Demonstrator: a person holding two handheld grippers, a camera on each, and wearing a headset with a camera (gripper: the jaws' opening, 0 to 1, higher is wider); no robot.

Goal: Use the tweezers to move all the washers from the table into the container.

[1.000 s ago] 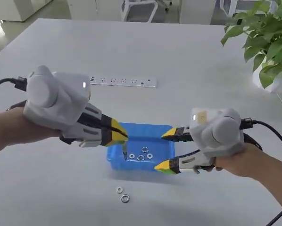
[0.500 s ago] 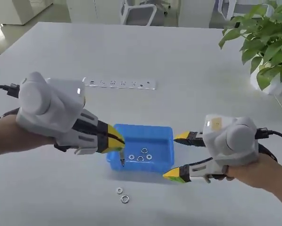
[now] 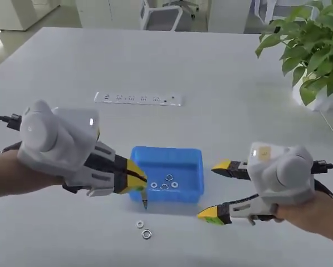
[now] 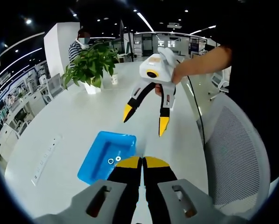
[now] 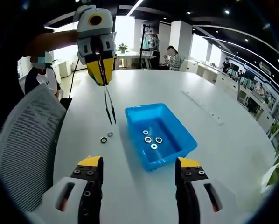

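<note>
A blue container (image 3: pixel 191 172) sits mid-table with several washers (image 3: pixel 164 186) in it. Two more washers (image 3: pixel 143 229) lie on the table just in front of it. My left gripper (image 3: pixel 137 177) is shut on thin tweezers (image 3: pixel 145 203), whose tips hang just past the container's front left corner, above those two washers. The right gripper view shows the tweezers (image 5: pixel 108 103) slightly parted, near the loose washers (image 5: pixel 107 137) and beside the container (image 5: pixel 163 161). My right gripper (image 3: pixel 215 190) is open to the right of the container, holding nothing; its jaws also rise in its own view (image 5: pixel 139 163).
A white power strip (image 3: pixel 138 99) lies behind the container. A potted plant (image 3: pixel 305 44) stands at the far right edge. Office chairs (image 3: pixel 161 14) stand beyond the table. A mesh chair (image 5: pixel 23 149) is near the table's front side.
My left gripper has carried the tweezers from inside the container out over its front edge, toward the two loose washers. My right gripper has drawn back to the right, away from the container.
</note>
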